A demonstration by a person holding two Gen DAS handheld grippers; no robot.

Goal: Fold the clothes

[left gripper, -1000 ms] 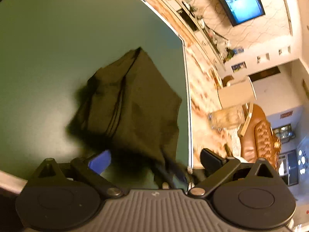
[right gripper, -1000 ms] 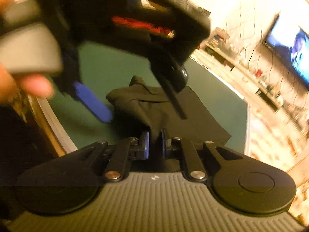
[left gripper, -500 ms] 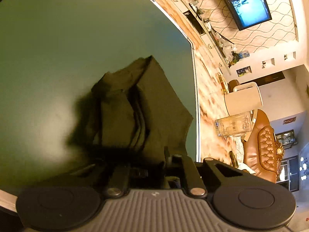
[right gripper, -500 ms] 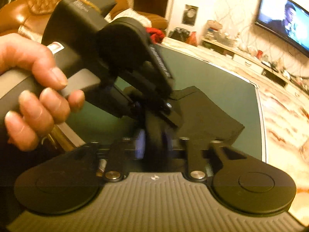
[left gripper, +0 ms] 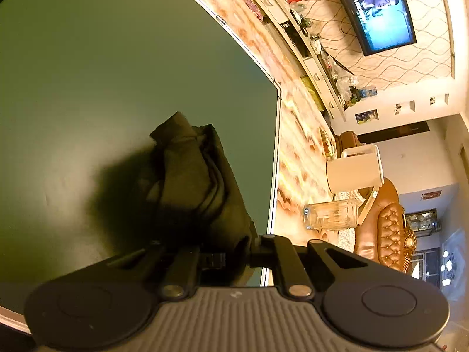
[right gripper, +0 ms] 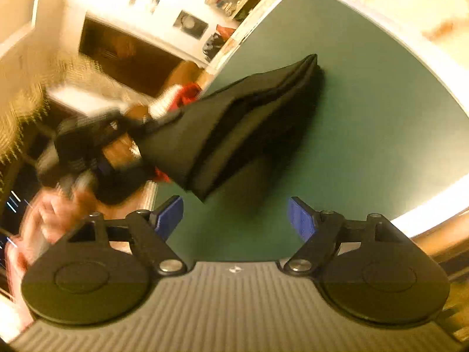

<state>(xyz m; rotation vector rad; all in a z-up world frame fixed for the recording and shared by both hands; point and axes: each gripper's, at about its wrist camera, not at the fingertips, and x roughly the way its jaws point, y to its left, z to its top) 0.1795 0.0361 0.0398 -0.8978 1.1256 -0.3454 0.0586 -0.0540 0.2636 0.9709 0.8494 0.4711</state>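
The left gripper (left gripper: pixel 231 256) is clamped on the near edge of the folded dark garment (left gripper: pixel 193 187), lifting that end off the green table (left gripper: pixel 88 73). The right gripper (right gripper: pixel 236 215) hovers beside it, jaws spread wide and holding nothing.

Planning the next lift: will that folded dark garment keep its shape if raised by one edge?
Probably not. The dark garment sags between the left gripper and the green table, so it looks floppy. Its stacked layers gape, so they may slide apart.

Folded dark garment (left gripper: pixel 193 182): one
Grippers: two, left gripper (left gripper: pixel 225 259) and right gripper (right gripper: pixel 236 220)
Green table (left gripper: pixel 117 58): one
Television (left gripper: pixel 378 8): one
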